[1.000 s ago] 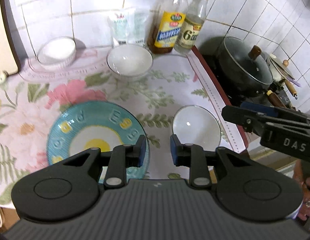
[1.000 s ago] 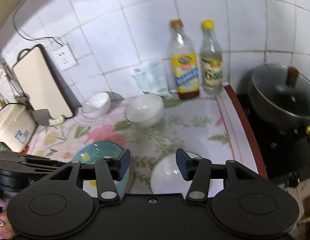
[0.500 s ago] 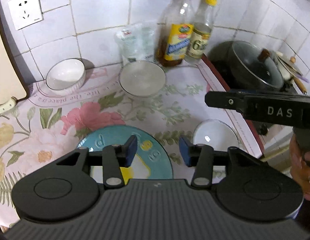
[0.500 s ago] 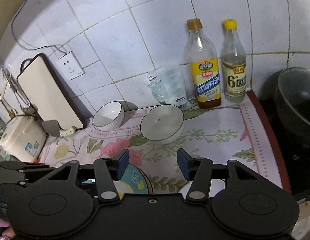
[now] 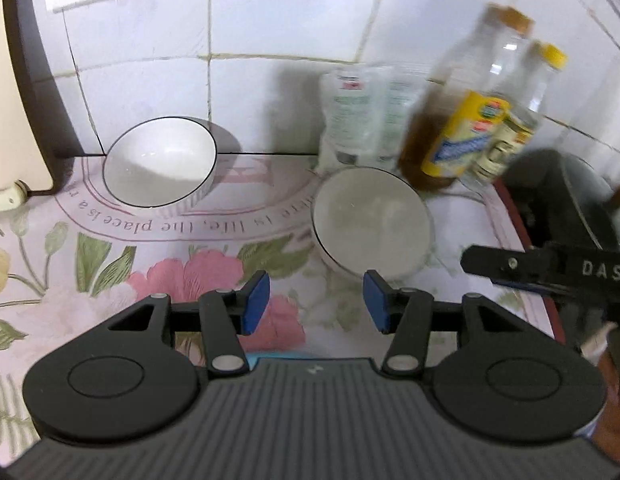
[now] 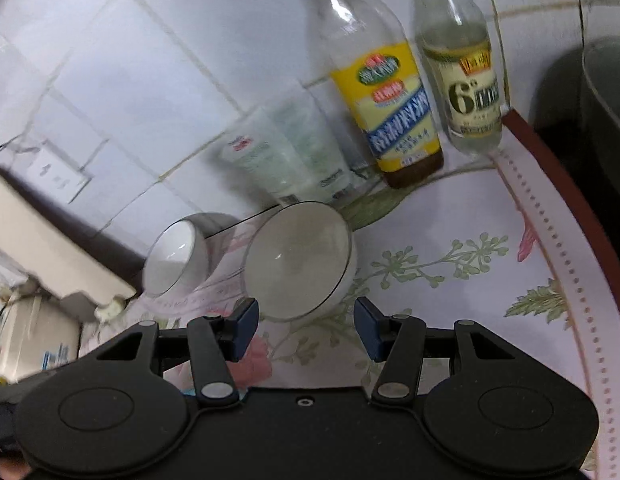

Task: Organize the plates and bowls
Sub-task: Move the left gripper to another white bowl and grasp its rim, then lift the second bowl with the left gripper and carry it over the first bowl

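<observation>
Two white bowls stand near the tiled back wall on the flowered cloth. The dark-rimmed bowl is on the left. The larger plain bowl is to its right. My left gripper hovers just short of the plain bowl; its jaws are opening and hold nothing. My right gripper is open and empty, with the plain bowl's near rim just beyond its fingertips. A sliver of the teal plate shows under the left gripper's body.
Two sauce bottles and a soft pouch stand against the wall behind the bowls. A dark pot sits to the right past the counter's red edge. A cutting board leans at the left, beside a rice cooker.
Both grippers moved forward and lower toward the bowls at the wall. The left jaws spread wider. The teal plate and the small front bowl slipped almost out of view.
</observation>
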`<action>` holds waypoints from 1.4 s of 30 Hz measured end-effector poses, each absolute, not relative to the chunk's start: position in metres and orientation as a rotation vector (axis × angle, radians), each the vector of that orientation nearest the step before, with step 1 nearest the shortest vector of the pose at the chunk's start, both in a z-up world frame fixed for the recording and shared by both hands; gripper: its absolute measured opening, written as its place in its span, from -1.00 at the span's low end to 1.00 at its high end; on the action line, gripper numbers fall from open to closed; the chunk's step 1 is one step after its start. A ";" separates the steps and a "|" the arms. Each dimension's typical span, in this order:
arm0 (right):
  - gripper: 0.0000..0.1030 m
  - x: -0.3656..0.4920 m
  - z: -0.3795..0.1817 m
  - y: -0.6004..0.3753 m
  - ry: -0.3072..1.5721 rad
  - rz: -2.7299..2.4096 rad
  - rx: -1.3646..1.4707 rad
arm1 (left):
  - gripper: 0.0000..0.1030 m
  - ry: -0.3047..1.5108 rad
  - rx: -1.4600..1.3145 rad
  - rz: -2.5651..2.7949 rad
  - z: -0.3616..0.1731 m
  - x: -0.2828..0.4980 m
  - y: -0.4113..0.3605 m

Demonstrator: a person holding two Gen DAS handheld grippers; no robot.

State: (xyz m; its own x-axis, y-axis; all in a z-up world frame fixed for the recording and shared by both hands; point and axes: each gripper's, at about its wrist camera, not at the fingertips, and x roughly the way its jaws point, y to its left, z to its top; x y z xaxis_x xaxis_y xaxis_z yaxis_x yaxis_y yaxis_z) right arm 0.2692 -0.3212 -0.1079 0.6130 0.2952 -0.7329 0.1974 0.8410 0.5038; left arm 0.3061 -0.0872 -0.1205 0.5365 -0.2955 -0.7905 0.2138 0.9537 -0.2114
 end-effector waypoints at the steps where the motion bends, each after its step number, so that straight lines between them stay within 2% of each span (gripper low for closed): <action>1: 0.13 0.276 -0.113 -0.322 0.932 0.052 0.600 | -0.02 0.958 -0.099 -0.300 -0.126 0.313 -0.088; 13: 0.13 0.324 -0.161 -0.309 1.009 -0.036 0.591 | -0.09 1.044 -0.175 -0.292 -0.183 0.361 -0.111; 15: 0.11 0.328 -0.166 -0.309 1.014 -0.049 0.584 | -0.22 1.049 -0.188 -0.293 -0.187 0.363 -0.112; 17: 0.03 0.332 -0.171 -0.308 1.017 -0.064 0.568 | -0.57 1.038 -0.226 -0.269 -0.190 0.362 -0.110; 19: -0.07 0.334 -0.176 -0.308 1.022 -0.083 0.562 | -0.73 1.030 -0.274 -0.265 -0.192 0.361 -0.110; 21: -0.28 0.337 -0.181 -0.309 1.024 -0.088 0.580 | -0.75 1.026 -0.261 -0.251 -0.191 0.360 -0.113; 23: -0.66 0.339 -0.185 -0.307 1.026 -0.075 0.576 | -0.76 1.025 -0.222 -0.239 -0.189 0.358 -0.119; 33: -0.65 0.310 -0.160 -0.303 0.988 -0.084 0.565 | -0.77 1.079 -0.179 -0.221 -0.169 0.335 -0.121; 42: -0.65 0.266 -0.131 -0.295 0.922 -0.064 0.580 | -0.77 1.039 -0.118 -0.227 -0.131 0.296 -0.117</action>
